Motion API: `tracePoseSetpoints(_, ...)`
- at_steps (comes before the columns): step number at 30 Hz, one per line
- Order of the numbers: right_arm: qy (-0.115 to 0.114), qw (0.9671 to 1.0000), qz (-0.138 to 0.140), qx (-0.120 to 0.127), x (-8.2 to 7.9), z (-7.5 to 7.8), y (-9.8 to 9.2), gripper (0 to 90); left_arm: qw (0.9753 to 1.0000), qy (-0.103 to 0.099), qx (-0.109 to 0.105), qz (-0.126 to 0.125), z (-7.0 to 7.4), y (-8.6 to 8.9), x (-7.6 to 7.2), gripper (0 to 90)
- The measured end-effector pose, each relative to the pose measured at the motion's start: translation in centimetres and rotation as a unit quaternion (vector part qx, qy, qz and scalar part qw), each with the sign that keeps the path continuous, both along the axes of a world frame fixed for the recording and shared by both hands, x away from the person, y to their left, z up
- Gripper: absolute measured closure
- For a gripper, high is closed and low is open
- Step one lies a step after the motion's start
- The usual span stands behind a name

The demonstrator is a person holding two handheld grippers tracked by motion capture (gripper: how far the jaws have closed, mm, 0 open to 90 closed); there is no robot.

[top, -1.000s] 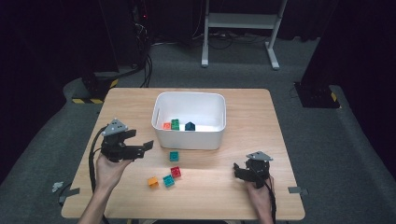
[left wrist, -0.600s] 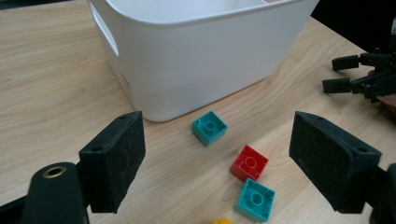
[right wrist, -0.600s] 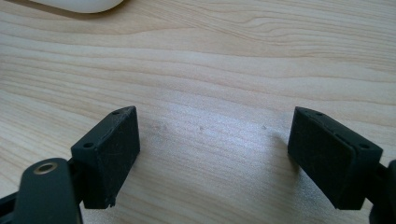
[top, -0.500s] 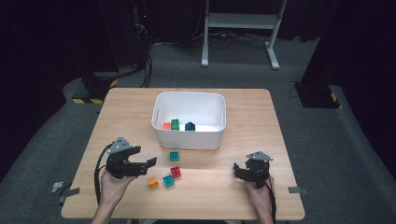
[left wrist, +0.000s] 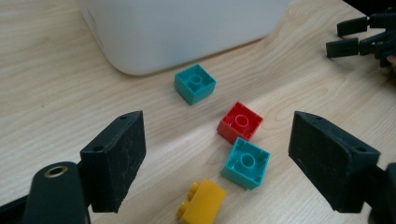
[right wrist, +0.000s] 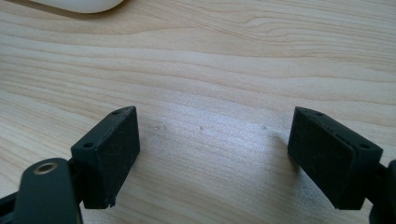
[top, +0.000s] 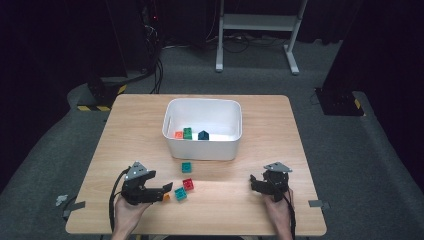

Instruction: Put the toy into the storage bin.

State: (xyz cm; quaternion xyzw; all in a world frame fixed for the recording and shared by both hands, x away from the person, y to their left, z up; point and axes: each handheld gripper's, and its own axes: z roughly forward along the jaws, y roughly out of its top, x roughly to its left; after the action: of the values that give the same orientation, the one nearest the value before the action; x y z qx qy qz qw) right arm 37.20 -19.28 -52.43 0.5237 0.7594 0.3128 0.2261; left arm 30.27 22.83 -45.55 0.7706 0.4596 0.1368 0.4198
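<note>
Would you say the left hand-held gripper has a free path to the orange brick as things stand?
Probably yes: the left hand-held gripper is open, the orange brick lies on its side between the jaws, and only the teal brick beside it crowds the grasp.

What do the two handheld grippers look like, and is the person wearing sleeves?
Both the left gripper and the right gripper are black, each topped by a grey three-cornered plate, with a black cable trailing back along the forearm. Their jaws are flat, scuffed black blocks with small screw holes. No sleeves show; the forearms are bare.
</note>
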Motion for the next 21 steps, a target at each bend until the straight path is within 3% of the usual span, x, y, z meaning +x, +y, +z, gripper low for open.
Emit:
tracePoseSetpoints(7, 0.0, 1.0, 0.0, 0.0, 0.0, 0.0, 0.0, 16.6, 0.9999, 0.009, 0.009, 0.001, -1.9, -0.2, -0.5, 19.1)
tracePoseSetpoints(16, 0.0, 1.0, 0.0, 0.0, 0.0, 0.0, 0.0, 16.6, 0.9997, 0.024, 0.003, 0.01, -4.2, 0.2, -1.2, 22.0)
tracePoseSetpoints(21, 0.0, 1.0, 0.0, 0.0, 0.0, 0.0, 0.0, 16.6, 0.9997, 0.021, -0.001, 0.014, -5.3, 0.4, -1.6, 29.5)
